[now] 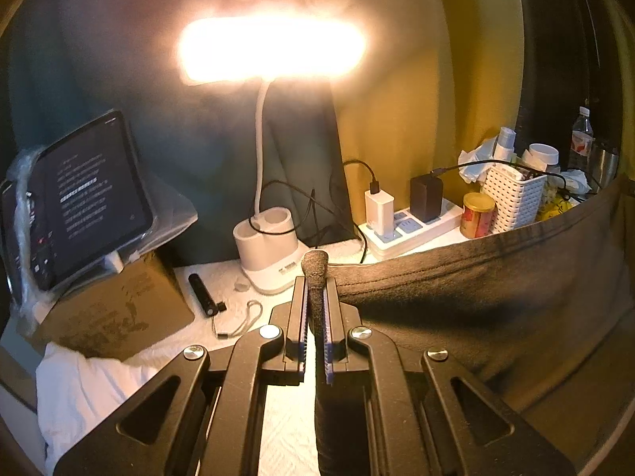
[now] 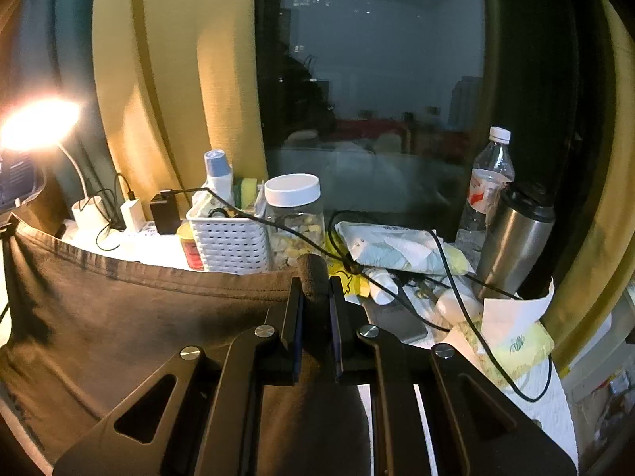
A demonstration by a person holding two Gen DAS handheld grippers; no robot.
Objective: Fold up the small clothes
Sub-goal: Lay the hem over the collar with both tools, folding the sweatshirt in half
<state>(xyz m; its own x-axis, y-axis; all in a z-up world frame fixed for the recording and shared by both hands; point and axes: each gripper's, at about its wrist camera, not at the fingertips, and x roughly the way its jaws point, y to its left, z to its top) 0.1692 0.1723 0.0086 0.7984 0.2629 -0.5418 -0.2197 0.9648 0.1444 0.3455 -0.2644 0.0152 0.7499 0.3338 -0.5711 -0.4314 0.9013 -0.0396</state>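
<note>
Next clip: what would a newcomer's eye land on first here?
First the glaring desk lamp at the back of the table, washing out the left wrist view. Then the dark grey garment, stretched taut between the left tongs and right tongs, each clamped on a corner. Behind it, clutter: a white basket and steel tumbler.

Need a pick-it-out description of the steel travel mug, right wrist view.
Start at the dark window behind the cluttered table. At its right end, beside the clear water bottle, stands the steel travel mug. It is the only metal container there: brushed silver body, black lid, leaning in the fisheye view.
</note>
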